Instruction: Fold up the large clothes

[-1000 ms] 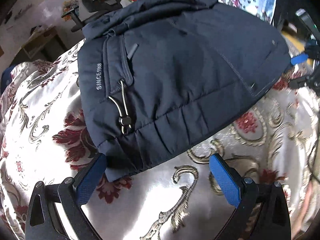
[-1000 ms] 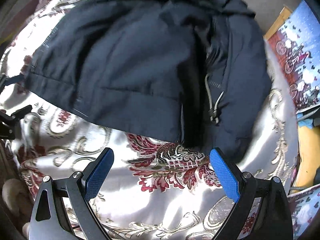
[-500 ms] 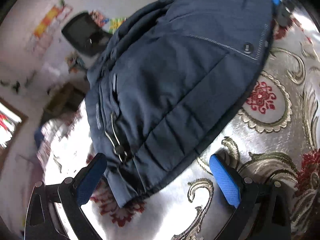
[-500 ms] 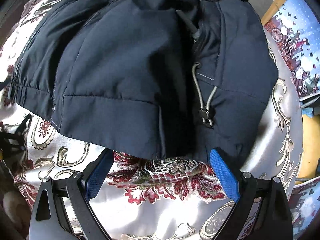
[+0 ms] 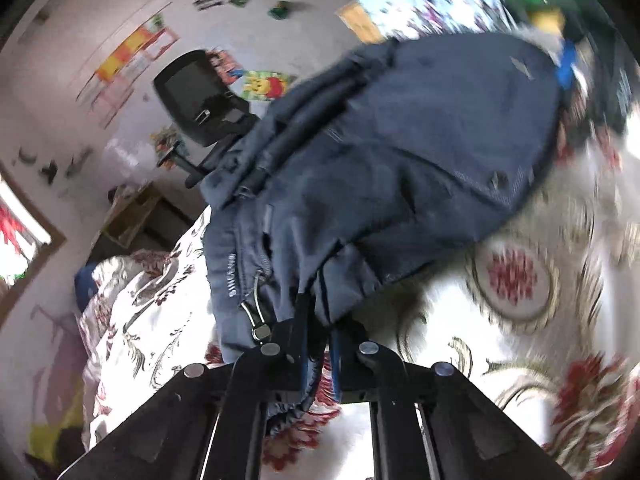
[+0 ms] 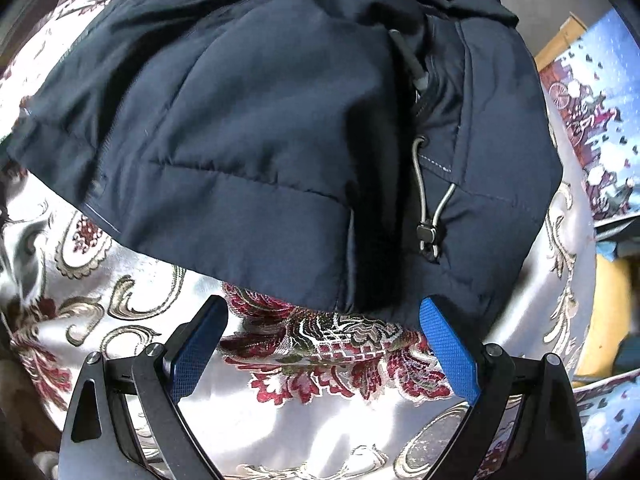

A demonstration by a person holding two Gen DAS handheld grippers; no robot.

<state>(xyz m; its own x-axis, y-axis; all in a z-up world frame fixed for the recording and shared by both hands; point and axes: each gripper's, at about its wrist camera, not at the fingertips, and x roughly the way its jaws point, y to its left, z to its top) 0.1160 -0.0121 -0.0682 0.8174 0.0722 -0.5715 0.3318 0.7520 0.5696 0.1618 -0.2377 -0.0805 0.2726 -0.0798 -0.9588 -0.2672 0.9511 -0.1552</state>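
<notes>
A dark navy padded jacket (image 5: 400, 168) lies partly folded on a bed with a shiny floral cover (image 5: 520, 288). My left gripper (image 5: 320, 344) is shut on the jacket's hem beside the grey drawcord toggle (image 5: 260, 330), and the hem is lifted off the cover there. In the right wrist view the jacket (image 6: 260, 140) fills the upper half, with a second drawcord toggle (image 6: 428, 236) near its hem. My right gripper (image 6: 324, 344) is open and empty, just in front of the hem, over the cover (image 6: 320, 412).
A black office chair (image 5: 196, 96) stands beyond the bed by a white wall with pictures. A low wooden shelf (image 5: 132, 216) is by the bed's far side. A blue patterned sheet (image 6: 592, 120) and something yellow (image 6: 612, 312) lie off the bed's right edge.
My left gripper has moved in, shut on the jacket's hem by the toggle and lifted it. My right gripper has moved closer to the hem and stays open.
</notes>
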